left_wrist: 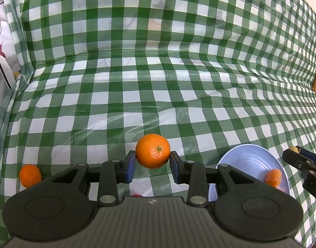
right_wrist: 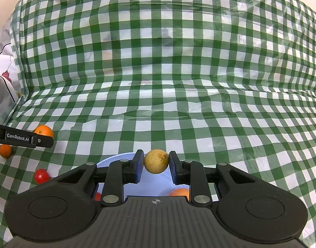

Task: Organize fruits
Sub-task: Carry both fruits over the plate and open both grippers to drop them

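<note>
Right, we see the left gripper [left_wrist: 152,161] clamped on an orange [left_wrist: 152,150], both blue pads pressed to its sides, stem end facing the camera, held above the green checked cloth [left_wrist: 158,103]. A second orange [left_wrist: 30,175] lies on the cloth off to the left, well apart. A blue plate [left_wrist: 251,157] sits to the right with a peeled tangerine [left_wrist: 273,177] in it. A red fruit [left_wrist: 137,195] peeks out just under the left gripper body, mostly hidden.

The right gripper [right_wrist: 156,164] grips a small tan round fruit [right_wrist: 156,161] between its pads, held over the plate [right_wrist: 125,157]. We see an orange piece [right_wrist: 179,192] and something red [right_wrist: 98,196] in the plate below, both partly hidden. In the right wrist view a cherry tomato [right_wrist: 41,176] lies on the cloth left of the plate.
</note>
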A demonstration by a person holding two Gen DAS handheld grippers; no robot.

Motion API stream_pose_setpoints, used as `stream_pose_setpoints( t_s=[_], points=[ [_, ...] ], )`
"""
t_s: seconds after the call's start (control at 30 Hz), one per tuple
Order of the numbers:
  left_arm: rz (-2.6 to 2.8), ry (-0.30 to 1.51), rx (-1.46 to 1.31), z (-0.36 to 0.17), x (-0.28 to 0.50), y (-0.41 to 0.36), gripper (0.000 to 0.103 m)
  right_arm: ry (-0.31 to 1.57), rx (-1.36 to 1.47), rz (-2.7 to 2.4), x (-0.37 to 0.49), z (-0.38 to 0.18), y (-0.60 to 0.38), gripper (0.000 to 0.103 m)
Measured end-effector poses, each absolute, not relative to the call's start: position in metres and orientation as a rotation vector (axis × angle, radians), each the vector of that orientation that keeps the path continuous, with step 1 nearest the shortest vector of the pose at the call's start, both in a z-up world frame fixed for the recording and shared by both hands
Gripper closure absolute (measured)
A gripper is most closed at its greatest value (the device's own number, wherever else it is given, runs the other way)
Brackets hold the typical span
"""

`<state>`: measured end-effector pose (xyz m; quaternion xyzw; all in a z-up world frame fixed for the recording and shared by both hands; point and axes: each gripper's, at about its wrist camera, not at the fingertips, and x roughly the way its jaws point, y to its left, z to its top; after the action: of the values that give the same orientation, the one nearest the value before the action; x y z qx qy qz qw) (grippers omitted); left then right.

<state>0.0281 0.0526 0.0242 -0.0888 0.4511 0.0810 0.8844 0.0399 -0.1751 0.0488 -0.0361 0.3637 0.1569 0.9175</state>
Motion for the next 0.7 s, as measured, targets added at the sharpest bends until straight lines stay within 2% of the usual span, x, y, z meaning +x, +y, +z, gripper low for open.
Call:
stream_pose_setpoints(
  t_s=[0.7],
  points=[
    [0.092, 0.932, -0.168, 0.019, 0.037, 0.028, 0.064, 0.749, -0.065, 0.290, 0.040, 0.048, -0.196, 0.075]
  ],
)
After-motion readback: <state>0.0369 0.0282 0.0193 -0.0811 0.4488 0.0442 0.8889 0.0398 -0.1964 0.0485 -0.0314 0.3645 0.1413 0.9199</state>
